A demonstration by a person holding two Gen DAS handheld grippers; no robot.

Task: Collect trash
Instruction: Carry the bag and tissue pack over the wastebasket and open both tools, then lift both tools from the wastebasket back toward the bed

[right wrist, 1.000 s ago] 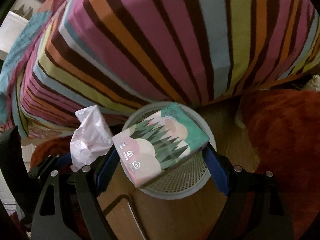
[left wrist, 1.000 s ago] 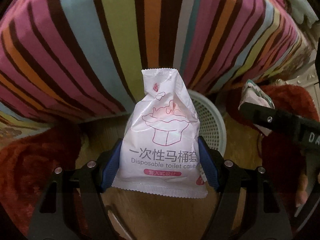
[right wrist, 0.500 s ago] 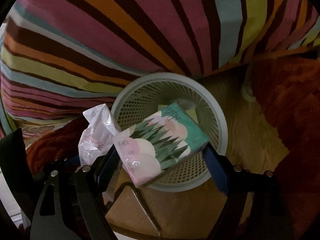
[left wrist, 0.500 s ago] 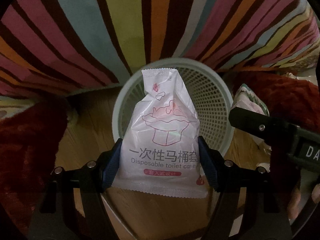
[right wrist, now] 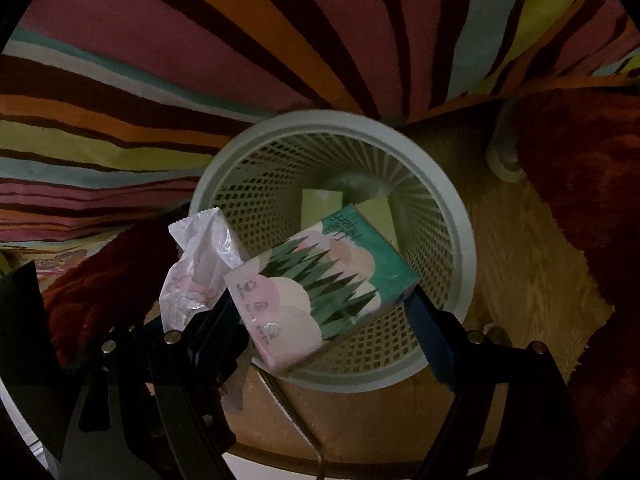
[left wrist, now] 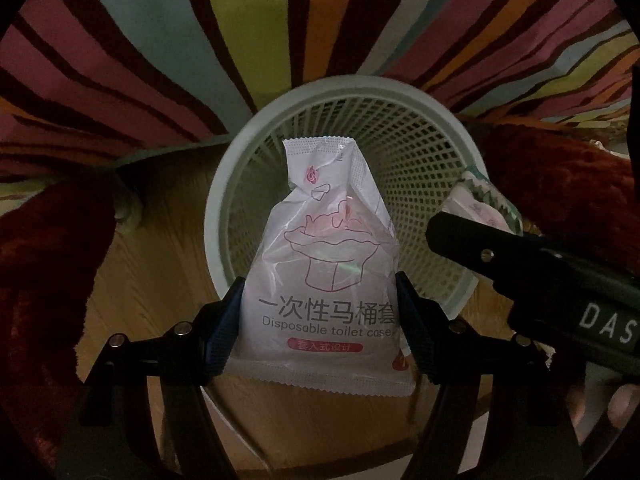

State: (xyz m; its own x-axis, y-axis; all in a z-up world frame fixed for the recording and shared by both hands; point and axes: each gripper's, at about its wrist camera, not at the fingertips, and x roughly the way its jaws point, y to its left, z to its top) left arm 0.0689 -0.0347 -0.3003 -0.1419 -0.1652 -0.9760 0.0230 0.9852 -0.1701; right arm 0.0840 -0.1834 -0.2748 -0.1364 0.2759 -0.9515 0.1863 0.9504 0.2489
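- Striped cloth point(left wrist: 160, 60), in bands of pink, orange, green, blue and brown, draped across the whole top of both views, reaching down behind the basket.
- Wooden floor point(left wrist: 160, 264) under everything, with dark red shaggy rug point(right wrist: 592, 208) on both sides of the basket.
- Pale green mesh basket point(left wrist: 452, 148), round, standing on the floor just in front of the cloth; seen from above in the right wrist view, with light green boxes point(right wrist: 320, 208) lying at its bottom.
- Left gripper point(left wrist: 320, 320), pinching the lower part of a white packet point(left wrist: 324, 280) between its two blue pads, one on each side edge; packet upright, printed "Disposable toilet case", held over the near rim of the basket, not inside it.
- Right gripper point(right wrist: 332, 320), clamped on a tissue pack point(right wrist: 320, 280) with a green tree pattern, pack tilted, held above the basket's near rim and mouth.
- In the left wrist view, right gripper point(left wrist: 532, 264) entering from the right as a dark bar, a corner of the tissue pack point(left wrist: 480, 200) showing past its tip over the basket's right rim.
- In the right wrist view, white packet point(right wrist: 200, 264) just left of the tissue pack, the two close together or touching; cannot tell which.
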